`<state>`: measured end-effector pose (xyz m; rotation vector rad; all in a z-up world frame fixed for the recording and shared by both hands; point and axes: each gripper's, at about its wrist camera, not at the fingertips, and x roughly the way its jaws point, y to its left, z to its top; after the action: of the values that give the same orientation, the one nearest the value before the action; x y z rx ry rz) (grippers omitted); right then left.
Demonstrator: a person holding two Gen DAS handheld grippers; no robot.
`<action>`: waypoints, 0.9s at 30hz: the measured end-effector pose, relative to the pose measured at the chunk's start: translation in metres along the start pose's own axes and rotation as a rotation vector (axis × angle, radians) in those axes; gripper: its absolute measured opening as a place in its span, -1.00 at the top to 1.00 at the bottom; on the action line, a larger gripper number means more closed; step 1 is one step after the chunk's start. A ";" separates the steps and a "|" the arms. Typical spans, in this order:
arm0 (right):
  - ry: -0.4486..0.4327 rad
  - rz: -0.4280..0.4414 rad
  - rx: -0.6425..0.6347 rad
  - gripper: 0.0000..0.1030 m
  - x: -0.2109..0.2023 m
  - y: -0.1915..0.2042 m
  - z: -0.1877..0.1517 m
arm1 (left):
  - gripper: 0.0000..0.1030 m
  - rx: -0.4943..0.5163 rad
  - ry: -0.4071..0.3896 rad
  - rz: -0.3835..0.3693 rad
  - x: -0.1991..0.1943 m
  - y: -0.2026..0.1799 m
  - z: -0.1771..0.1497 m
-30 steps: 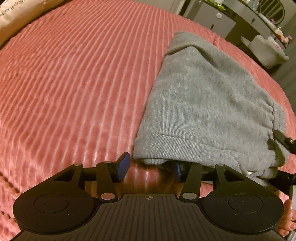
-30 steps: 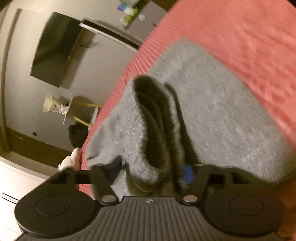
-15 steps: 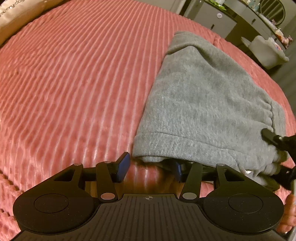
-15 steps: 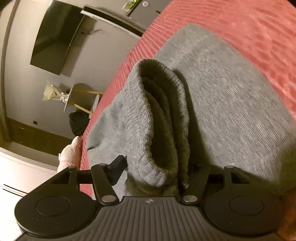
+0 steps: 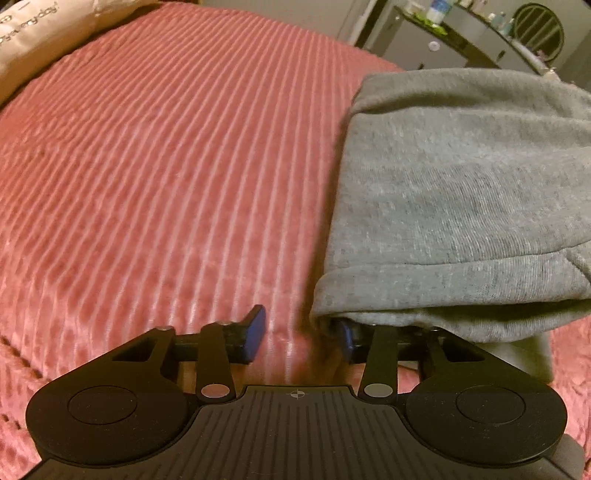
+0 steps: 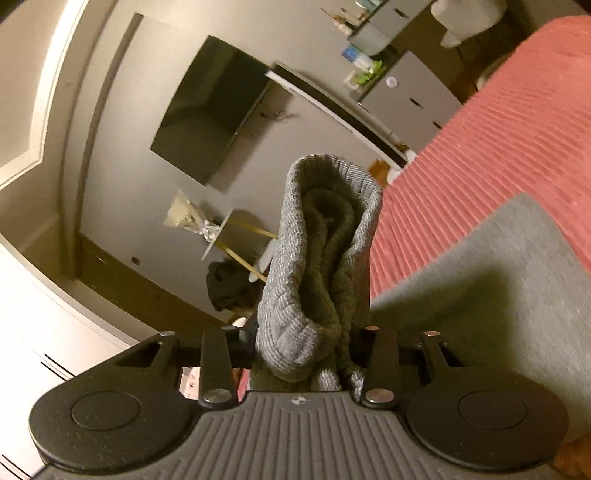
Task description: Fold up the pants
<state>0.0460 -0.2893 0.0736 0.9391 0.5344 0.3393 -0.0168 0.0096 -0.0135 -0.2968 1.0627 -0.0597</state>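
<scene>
Grey sweatpants [image 5: 461,192] lie folded on the right of a pink ribbed bedspread [image 5: 166,166]. My left gripper [image 5: 301,330] sits low at their near left corner. Its jaws are closing; the right finger is tucked under the hem, the left finger is on bare bedspread, and the pads press on nothing. My right gripper [image 6: 306,332] holds the pants' ribbed band [image 6: 325,240], bunched between its closing jaws and lifted off the bed. The rest of the pants [image 6: 498,277] hangs down to the bedspread [image 6: 480,147].
A pale pillow [image 5: 44,33] lies at the bed's far left corner. Beyond the bed stand a grey dresser [image 5: 443,40] with bottles, a wall-mounted television [image 6: 210,107], a small round side table [image 6: 221,236] and a grey drawer cabinet [image 6: 406,99].
The right gripper closed on the ribbed band and rose, lifting that end off the bed; it has left the left wrist view. The left gripper's jaws narrowed slightly.
</scene>
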 end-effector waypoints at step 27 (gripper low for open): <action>0.002 -0.203 0.019 0.19 -0.023 -0.079 -0.005 | 0.10 0.022 -0.024 -0.010 -0.009 -0.011 -0.004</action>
<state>0.0281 -0.3409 0.0126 0.8945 0.6299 0.1517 -0.0235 0.0001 -0.0052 -0.2819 1.0359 -0.0769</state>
